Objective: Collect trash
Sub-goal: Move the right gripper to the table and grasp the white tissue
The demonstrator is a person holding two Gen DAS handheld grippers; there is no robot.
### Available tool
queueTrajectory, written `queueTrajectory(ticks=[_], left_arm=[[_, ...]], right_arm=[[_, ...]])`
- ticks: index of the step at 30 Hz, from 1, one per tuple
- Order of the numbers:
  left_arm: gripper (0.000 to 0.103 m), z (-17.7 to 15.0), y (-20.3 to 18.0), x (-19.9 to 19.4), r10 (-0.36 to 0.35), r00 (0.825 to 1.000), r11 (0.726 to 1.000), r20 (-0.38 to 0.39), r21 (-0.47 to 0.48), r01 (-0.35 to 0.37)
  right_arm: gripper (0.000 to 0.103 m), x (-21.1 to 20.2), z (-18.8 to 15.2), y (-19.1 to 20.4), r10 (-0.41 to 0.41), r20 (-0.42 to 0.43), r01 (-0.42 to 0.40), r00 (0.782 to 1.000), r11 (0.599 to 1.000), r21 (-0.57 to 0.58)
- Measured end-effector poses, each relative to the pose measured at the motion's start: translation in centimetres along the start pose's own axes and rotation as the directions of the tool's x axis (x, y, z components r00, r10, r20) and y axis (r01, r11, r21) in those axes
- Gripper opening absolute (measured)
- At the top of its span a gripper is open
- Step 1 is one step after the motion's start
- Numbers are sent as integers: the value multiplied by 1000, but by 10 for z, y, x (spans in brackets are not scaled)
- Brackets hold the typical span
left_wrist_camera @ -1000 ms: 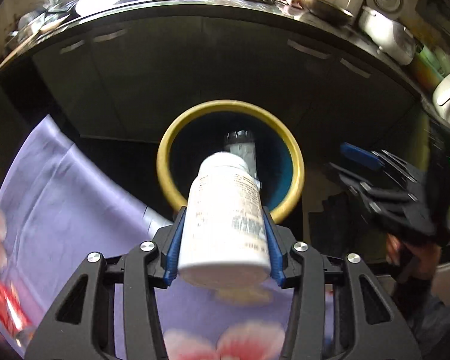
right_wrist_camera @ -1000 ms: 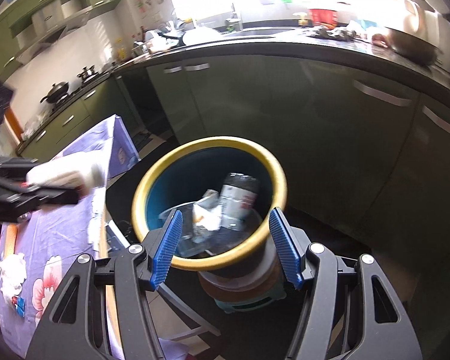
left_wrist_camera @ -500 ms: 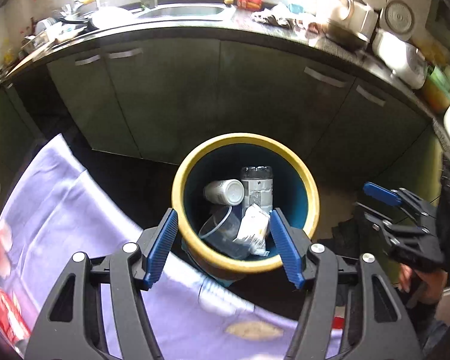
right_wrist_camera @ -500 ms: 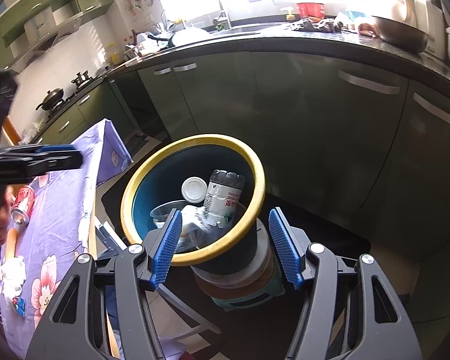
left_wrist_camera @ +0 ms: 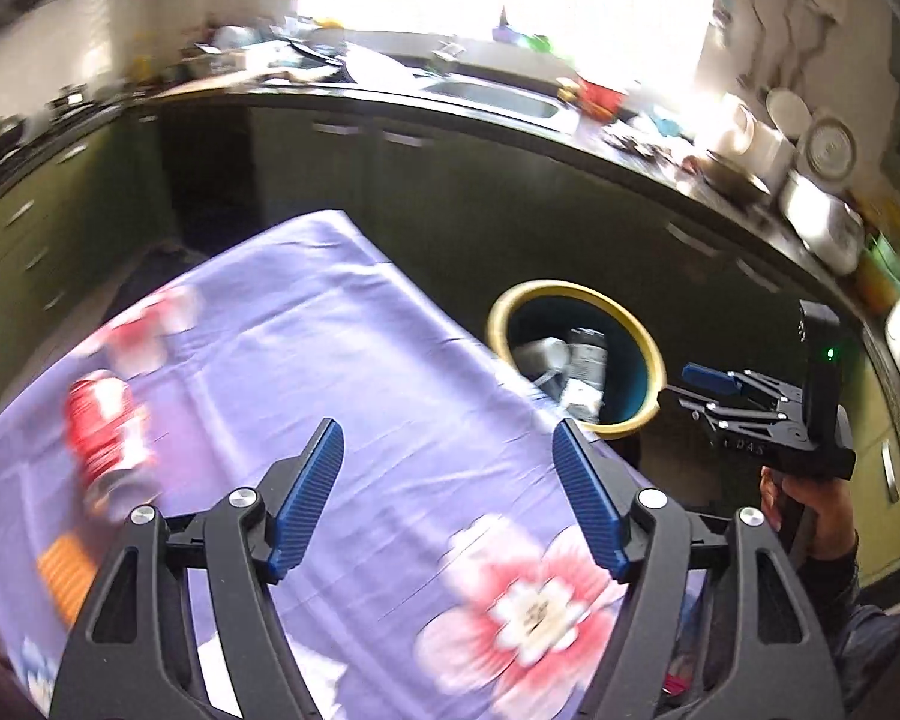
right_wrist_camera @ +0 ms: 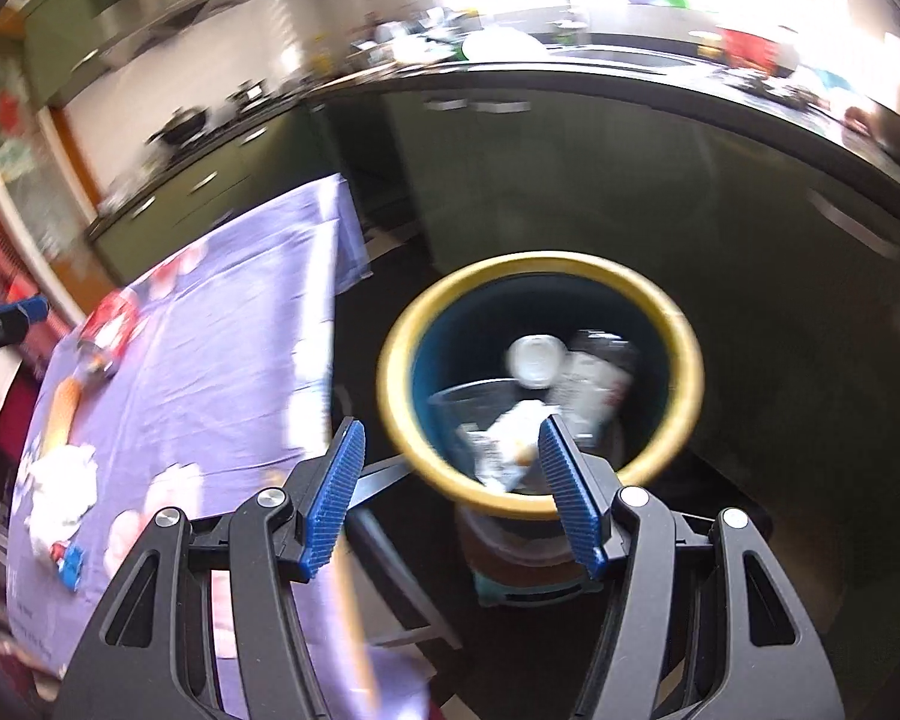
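Note:
My left gripper (left_wrist_camera: 447, 438) hovers over the purple floral tablecloth (left_wrist_camera: 330, 330); its jaws are opening with nothing between them. A red can (left_wrist_camera: 105, 438) lies on the cloth to its left, blurred, with an orange item (left_wrist_camera: 66, 570) nearer me. My right gripper (right_wrist_camera: 450, 426) hangs open and empty above the near rim of the yellow-rimmed blue bin (right_wrist_camera: 402, 360). Inside the bin lie a white bottle (right_wrist_camera: 534, 360), a clear cup and papers. In the right wrist view the can (right_wrist_camera: 105, 330) and a crumpled white paper (right_wrist_camera: 63, 492) lie on the table.
The bin (left_wrist_camera: 504, 312) stands on the dark floor just past the table's right edge, in front of green cabinets (right_wrist_camera: 570, 180). A cluttered counter with a sink (left_wrist_camera: 498, 96) runs behind. A hand (left_wrist_camera: 810, 516) holds the right gripper (left_wrist_camera: 720, 384) beside the bin.
The left gripper let the white bottle go into the bin, opened, and swung left and back over the table. The right gripper shifted left while staying over the bin.

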State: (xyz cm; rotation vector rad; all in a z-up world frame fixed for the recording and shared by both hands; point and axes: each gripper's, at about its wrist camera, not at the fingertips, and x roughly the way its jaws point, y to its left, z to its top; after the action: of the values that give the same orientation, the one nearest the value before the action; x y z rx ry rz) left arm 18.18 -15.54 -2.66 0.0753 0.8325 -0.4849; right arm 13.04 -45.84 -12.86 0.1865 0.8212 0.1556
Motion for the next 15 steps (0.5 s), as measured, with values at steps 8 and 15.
queueTrajectory(ticks=[8,15], left_arm=[[73,-58,72,-77,149,987,978,64,-156,-137],[74,-96,112,-118,226,971,946,80,-257,-199]], right_arm=[[60,36,-15,130,249,-173,-285,953,930,-230],[57,61,-40,255,400,-319,-499,859,793,-351]])
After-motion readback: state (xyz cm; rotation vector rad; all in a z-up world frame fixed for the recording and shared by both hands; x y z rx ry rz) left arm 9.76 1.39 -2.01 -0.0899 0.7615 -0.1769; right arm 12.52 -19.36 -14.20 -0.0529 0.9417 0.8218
